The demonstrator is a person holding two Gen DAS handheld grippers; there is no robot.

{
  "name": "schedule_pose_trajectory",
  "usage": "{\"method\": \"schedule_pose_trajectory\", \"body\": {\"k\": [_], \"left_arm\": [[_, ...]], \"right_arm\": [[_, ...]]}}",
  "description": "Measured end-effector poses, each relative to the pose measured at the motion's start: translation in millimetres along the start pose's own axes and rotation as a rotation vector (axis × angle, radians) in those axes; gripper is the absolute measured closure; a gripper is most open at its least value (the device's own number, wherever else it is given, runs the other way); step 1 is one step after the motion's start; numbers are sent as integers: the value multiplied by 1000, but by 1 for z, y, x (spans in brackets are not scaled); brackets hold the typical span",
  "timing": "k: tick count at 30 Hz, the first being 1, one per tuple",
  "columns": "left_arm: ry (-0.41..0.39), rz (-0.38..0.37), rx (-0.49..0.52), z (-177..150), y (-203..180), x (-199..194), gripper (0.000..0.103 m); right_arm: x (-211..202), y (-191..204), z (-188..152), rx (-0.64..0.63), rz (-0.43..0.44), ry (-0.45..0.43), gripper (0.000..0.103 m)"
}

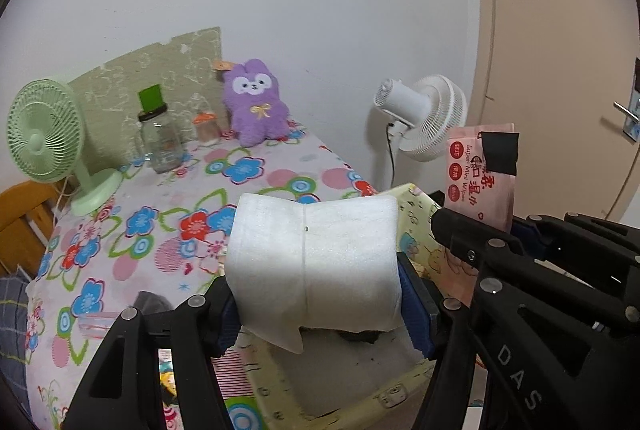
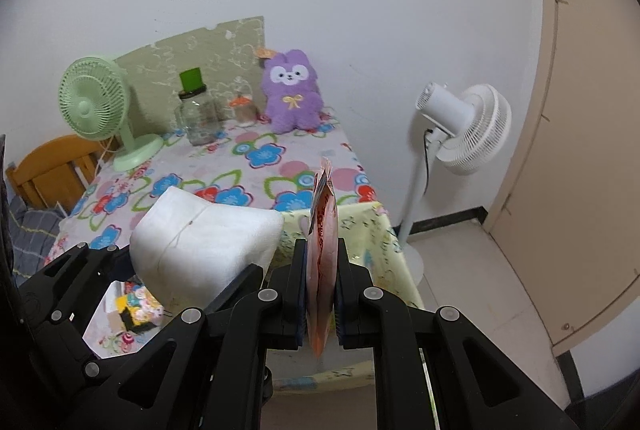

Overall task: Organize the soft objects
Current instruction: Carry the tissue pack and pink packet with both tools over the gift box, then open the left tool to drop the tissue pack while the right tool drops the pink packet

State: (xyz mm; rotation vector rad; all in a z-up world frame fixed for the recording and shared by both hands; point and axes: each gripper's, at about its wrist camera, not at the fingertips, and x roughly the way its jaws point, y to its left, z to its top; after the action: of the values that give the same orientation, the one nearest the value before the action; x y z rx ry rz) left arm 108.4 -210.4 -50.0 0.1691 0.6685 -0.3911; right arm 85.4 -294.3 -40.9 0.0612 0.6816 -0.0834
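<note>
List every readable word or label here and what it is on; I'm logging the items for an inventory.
"Super Mini Wipes": on the pink wipes pack held in the right gripper.
Chinese characters and red round badges on that pack: too blurred to read.
"DAS": on the right gripper's black arm; further letters are cut off.
Purple plush's tag: unreadable.

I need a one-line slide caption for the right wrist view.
Right gripper clamps a pink wipes pack edge-on above the floral table, beside the foam block.
</note>
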Motion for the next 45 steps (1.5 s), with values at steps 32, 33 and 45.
{"method": "schedule_pose_trajectory", "body": {"k": [32, 33, 45], "left_arm": [[80, 16, 84, -13, -16, 24, 0], [79, 15, 84, -14, -16, 23, 0], [64, 7, 78, -14, -14, 11, 0]], "right_arm": [[42, -21, -14, 24, 2, 119, 84], [41, -20, -14, 22, 2, 120, 77], [27, -15, -15, 42, 2, 95, 40]]}}
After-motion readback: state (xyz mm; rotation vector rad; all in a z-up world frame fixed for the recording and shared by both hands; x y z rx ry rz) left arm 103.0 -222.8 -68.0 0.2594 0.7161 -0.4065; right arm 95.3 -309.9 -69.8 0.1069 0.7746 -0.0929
